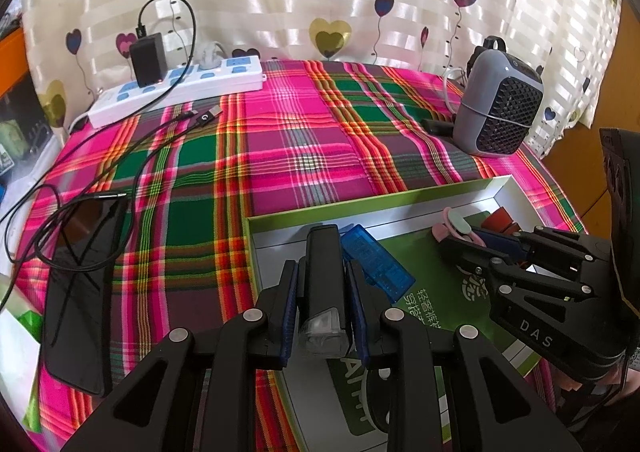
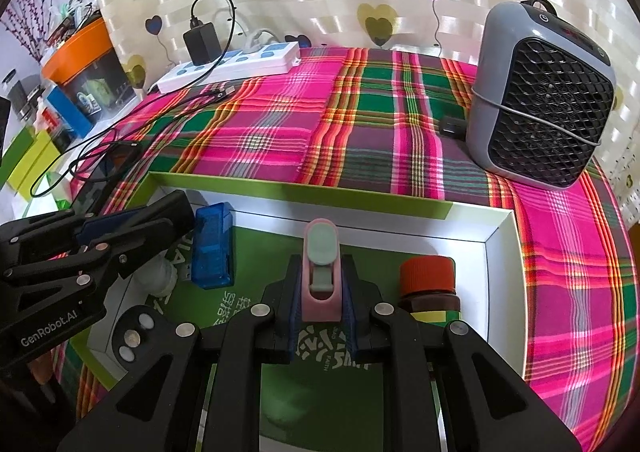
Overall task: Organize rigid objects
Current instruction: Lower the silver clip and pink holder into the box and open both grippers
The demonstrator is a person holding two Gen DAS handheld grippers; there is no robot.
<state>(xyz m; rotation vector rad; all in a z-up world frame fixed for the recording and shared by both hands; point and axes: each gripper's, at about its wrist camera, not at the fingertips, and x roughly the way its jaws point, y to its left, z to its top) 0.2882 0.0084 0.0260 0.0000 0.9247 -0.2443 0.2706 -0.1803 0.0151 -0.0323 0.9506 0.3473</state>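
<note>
Left hand-held gripper [image 1: 324, 288] clamps black light [image 1: 323, 272]; right [image 2: 322, 292] clamps pink clip [image 2: 321, 272]

Close wrist views — shared box [image 1: 420, 194]

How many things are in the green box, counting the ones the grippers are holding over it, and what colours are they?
Black: 1, the black light in the left gripper
Blue: 1, the blue case
Pink: 1, the pink clip in the right gripper
Brown with a red cap: 1, the bottle
Total: 4 in or over the green box
</note>
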